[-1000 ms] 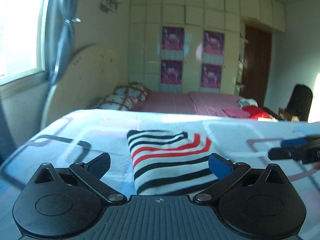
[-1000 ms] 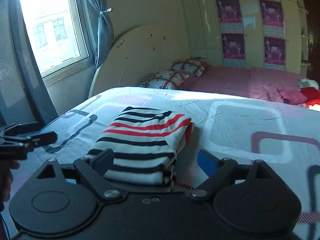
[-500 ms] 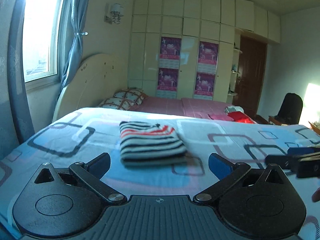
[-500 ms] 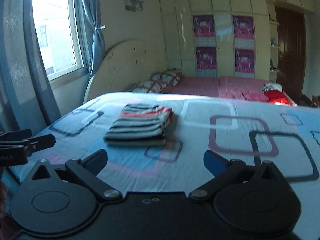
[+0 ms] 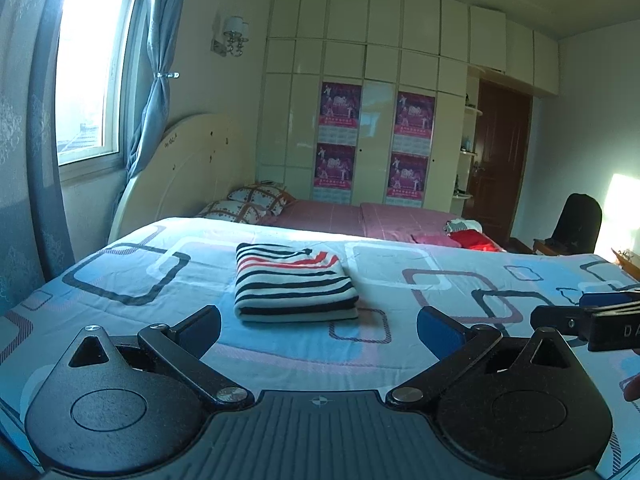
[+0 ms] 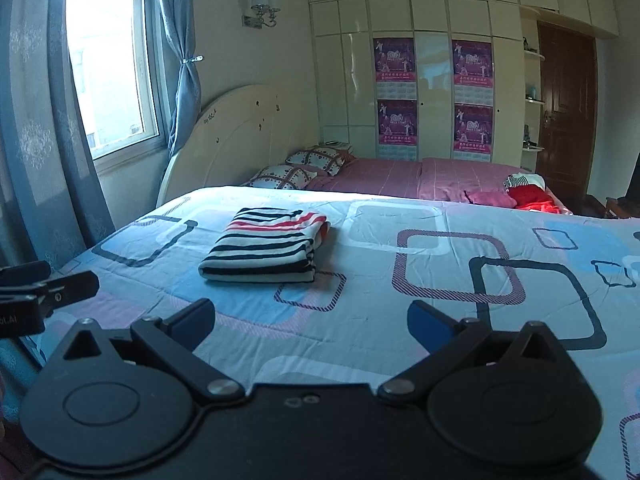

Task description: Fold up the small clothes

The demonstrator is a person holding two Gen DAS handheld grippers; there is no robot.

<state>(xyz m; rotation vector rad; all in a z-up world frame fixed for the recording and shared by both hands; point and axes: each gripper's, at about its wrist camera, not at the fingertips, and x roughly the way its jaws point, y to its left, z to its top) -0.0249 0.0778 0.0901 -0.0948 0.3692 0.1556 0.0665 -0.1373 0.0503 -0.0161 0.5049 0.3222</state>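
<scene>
Nearby, pillows [image 5: 256,204] behind folded garment [image 5: 292,284]

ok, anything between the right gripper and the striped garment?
Nothing but bare bedspread between the right gripper and the folded striped garment, per the right wrist view.

Your right gripper [image 5: 588,316] runs off the left wrist view's right edge, your left gripper [image 6: 44,292] off the right wrist view's left edge, and the wardrobe posters' [image 6: 394,60] print is too small to read.
</scene>
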